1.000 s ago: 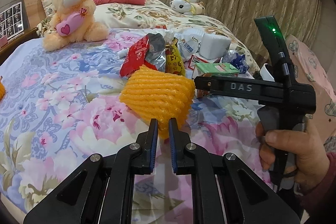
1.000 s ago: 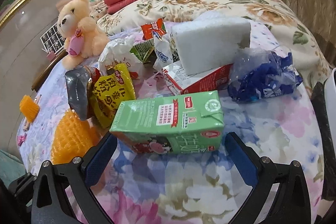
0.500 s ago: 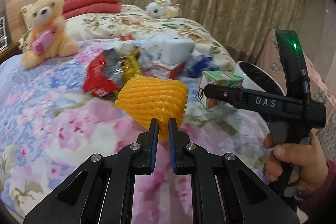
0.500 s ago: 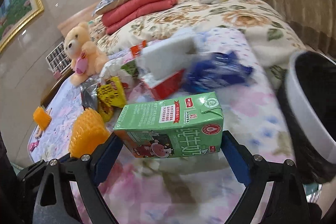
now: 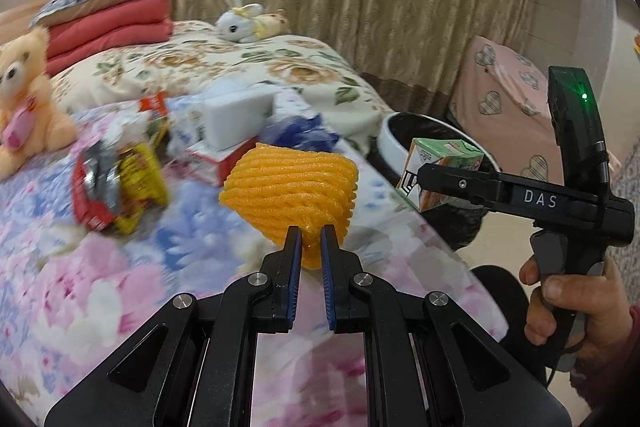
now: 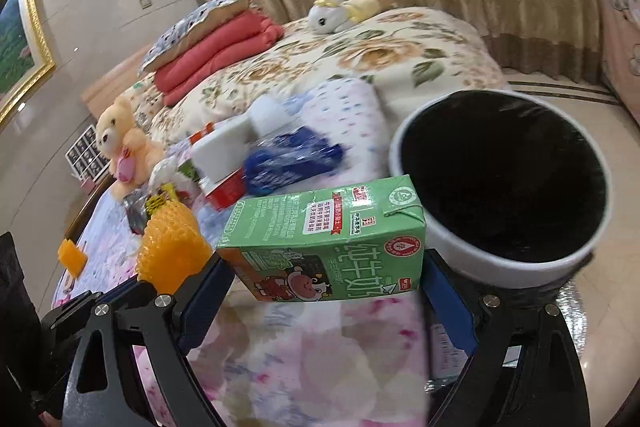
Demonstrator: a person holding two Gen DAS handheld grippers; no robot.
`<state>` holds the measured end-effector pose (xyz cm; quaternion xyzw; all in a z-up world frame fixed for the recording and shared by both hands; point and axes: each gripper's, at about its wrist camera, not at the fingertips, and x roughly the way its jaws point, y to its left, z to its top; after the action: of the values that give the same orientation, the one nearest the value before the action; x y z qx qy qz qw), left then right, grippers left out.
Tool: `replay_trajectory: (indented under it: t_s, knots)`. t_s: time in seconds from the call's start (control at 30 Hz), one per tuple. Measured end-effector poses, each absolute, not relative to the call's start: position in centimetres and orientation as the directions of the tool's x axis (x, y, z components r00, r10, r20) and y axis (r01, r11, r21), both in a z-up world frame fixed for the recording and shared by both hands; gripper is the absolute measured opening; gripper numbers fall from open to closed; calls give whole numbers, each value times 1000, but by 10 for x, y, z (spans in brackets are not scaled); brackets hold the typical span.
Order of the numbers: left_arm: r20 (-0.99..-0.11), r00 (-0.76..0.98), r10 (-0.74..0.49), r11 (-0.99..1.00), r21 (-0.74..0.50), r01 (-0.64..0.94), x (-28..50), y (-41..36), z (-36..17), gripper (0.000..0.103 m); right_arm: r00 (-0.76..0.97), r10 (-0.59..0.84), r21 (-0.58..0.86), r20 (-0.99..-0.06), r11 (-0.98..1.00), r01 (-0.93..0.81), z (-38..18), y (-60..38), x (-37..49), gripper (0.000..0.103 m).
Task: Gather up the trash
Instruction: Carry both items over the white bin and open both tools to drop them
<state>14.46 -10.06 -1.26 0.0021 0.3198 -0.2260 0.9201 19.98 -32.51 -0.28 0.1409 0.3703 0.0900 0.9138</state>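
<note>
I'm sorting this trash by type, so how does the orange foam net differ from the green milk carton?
The foam net is orange, ribbed and soft-looking; the milk carton is a green printed box with flat faces. The net is pinched at its lower edge by the nearly shut left gripper; the carton lies sideways, clamped across its ends by the wide-set right gripper. Both are lifted off the bed, near the bin.

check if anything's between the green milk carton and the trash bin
Nothing visible does. The right gripper holds the green milk carton just short of the near rim of the trash bin, whose black-lined mouth is open. The orange foam net is off to the left.
</note>
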Motion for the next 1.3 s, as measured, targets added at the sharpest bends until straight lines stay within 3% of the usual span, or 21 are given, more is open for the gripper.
replay_trajectory:
  t_s: [0.47,1.3]
  knots:
    - [-586,636,-501,837,-140,530,173,-175,0,9,751,167,322,-638,945,64,8,-404,198,93]
    - [-620,565,-543,777,-117,618,217,-262,2,9,715,188,374,-674,921,110,-8,-461,233,93]
